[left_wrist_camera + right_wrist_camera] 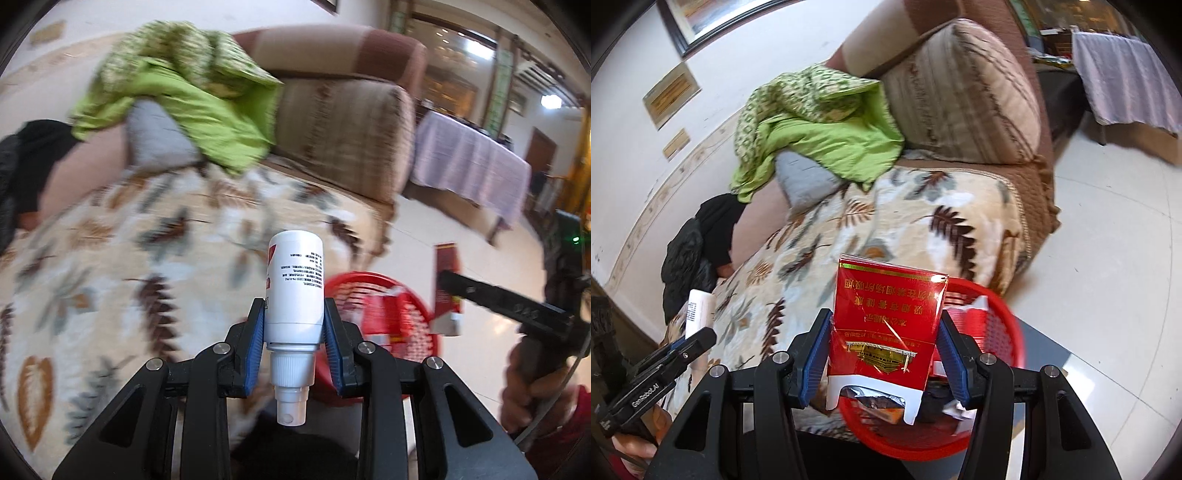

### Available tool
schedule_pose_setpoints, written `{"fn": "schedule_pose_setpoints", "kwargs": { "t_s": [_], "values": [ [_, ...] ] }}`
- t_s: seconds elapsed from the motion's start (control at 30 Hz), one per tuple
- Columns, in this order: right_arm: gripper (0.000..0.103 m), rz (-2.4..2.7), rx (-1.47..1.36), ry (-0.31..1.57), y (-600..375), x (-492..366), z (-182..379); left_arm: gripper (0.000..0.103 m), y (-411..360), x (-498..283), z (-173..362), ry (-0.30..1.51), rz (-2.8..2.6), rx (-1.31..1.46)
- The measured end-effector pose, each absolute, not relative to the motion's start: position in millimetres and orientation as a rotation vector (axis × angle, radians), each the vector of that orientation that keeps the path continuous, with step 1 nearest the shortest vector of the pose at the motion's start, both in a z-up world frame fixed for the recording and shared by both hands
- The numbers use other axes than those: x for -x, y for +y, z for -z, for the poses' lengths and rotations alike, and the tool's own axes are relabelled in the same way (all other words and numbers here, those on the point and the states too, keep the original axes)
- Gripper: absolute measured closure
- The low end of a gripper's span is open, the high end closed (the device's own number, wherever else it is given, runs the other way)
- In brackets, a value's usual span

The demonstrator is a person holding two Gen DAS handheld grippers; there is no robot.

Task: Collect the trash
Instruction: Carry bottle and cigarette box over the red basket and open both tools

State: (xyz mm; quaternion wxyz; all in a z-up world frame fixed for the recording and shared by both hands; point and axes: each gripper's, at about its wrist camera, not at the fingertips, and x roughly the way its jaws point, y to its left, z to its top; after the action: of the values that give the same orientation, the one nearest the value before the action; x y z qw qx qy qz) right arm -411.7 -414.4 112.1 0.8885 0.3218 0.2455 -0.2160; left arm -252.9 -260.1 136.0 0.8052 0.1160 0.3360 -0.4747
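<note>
1. We hold two bits of trash. Our left gripper (294,325) is clamped on a white spray bottle (294,291), with the nozzle pointing back at us. Our right gripper (882,343) is clamped on a red cigarette pack (886,332), its torn-open end toward us.

2. The red basket (1004,328) is our landmark. It sits on a dark low stand just beside the sofa (960,92). In the right wrist view the pack hangs right above the basket. In the left wrist view the bottle is near the basket, a bit to its side.

3. We think the step now is to drop both things in. We should bring each one over the middle of the basket before we let go.

4. The pack is light and open, so we should let go low, or it may flip out. The bottle is round and could roll off the rim, so it goes in gently.

5. The right wrist view shows paper scraps already lying in the basket. The left wrist view does not show them well, because it is blurry.

6. The left wrist view shows a table with a pale cloth (476,162) far behind the basket. It also shows a hand (532,387) holding the right gripper.
</note>
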Motion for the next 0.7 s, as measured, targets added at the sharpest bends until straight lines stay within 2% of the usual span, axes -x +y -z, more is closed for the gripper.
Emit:
{"fn": "schedule_pose_setpoints", "kwargs": {
  "t_s": [0.37, 0.4, 0.47, 0.5, 0.7],
  "values": [
    [0.04, 0.457, -0.744, 0.535, -443.0, 418.9, -86.1, 0.074, -335.1, 266.5, -104.4, 0.855, 1.171, -0.305],
    [0.039, 0.461, -0.746, 0.54, -444.4, 417.6, -84.1, 0.073, -340.0, 267.2, -101.5, 0.861, 1.177, -0.312],
    [0.035, 0.472, -0.752, 0.546, -447.3, 416.1, -81.3, 0.054, -344.9, 267.3, -98.6, 0.863, 1.174, -0.317],
    [0.034, 0.476, -0.753, 0.545, -448.0, 416.3, -81.6, 0.05, -344.8, 267.1, -98.6, 0.856, 1.168, -0.31],
    [0.029, 0.479, -0.736, 0.542, -445.5, 417.8, -87.1, 0.049, -338.7, 261.6, -103.9, 0.843, 1.163, -0.277]
  ]
}}
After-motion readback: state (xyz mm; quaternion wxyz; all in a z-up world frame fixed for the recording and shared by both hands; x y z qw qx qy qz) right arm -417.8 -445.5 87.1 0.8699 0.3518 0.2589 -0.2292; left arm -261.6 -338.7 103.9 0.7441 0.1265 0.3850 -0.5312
